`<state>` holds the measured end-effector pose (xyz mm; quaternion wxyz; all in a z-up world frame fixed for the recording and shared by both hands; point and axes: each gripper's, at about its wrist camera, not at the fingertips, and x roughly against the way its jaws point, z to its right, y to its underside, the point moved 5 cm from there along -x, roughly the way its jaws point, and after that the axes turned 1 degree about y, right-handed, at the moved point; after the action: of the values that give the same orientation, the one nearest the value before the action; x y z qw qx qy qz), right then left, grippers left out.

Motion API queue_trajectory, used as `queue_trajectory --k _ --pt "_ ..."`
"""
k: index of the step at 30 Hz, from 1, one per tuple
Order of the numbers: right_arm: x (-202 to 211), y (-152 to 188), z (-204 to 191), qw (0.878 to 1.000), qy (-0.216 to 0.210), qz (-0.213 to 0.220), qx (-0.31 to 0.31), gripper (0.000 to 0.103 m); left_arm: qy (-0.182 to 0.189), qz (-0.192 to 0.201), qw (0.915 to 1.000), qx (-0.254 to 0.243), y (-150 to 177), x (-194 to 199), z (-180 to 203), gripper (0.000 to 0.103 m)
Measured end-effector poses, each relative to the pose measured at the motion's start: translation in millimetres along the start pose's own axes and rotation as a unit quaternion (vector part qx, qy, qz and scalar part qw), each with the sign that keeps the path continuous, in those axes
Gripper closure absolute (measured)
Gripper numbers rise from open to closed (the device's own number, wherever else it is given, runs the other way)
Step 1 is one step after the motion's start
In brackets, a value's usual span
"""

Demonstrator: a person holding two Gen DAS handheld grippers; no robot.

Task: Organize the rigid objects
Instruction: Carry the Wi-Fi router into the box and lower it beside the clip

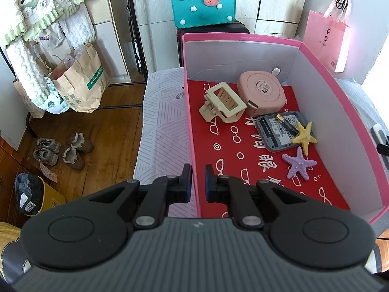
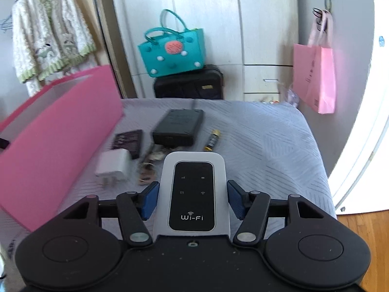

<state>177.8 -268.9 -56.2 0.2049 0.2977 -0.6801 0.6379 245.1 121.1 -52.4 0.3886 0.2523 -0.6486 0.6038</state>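
Right wrist | right claw [image 2: 193,199] clamps white Wi-Fi router [image 2: 193,194], black glossy face | left claw [image 1: 197,182] nips pink box [image 1: 194,189] wall

Box [image 1: 316,77] contents: two starfish [image 1: 305,135] [image 1: 299,164], one hair claw [image 1: 223,102], one tape measure [image 1: 261,90]. On the bed [image 2: 267,146]: one battery [image 2: 212,140], one charger [image 2: 113,166].

I see a white Wi-Fi router [image 2: 194,194] with a black face, flat, screen up, above the bed; the pink box [image 1: 340,102] holds a hair clip [image 1: 223,102] and starfish [image 1: 299,164].
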Motion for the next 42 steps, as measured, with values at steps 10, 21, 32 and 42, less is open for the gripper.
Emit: queue_trajectory --k 10,21,32,42 --pt "46.3 -58.9 -97.0 0.981 -0.182 0.038 0.06 0.038 -0.006 0.0 0.9999 -0.015 0.2 0.9 3.3 0.095" --pt "18.1 -92.5 -191.4 0.939 -0.332 -0.057 0.062 0.038 -0.009 0.02 0.9995 -0.023 0.7 5.3 4.2 0.095" --pt "-61.6 -103.9 -241.0 0.933 -0.32 -0.16 0.026 0.038 0.015 0.031 0.9994 0.004 0.6 6.5 -4.1 0.095" --pt "-105.2 -82.3 -257.6 0.92 -0.29 -0.264 -0.009 0.038 0.028 0.035 0.999 0.008 0.2 8.7 -8.4 0.095"
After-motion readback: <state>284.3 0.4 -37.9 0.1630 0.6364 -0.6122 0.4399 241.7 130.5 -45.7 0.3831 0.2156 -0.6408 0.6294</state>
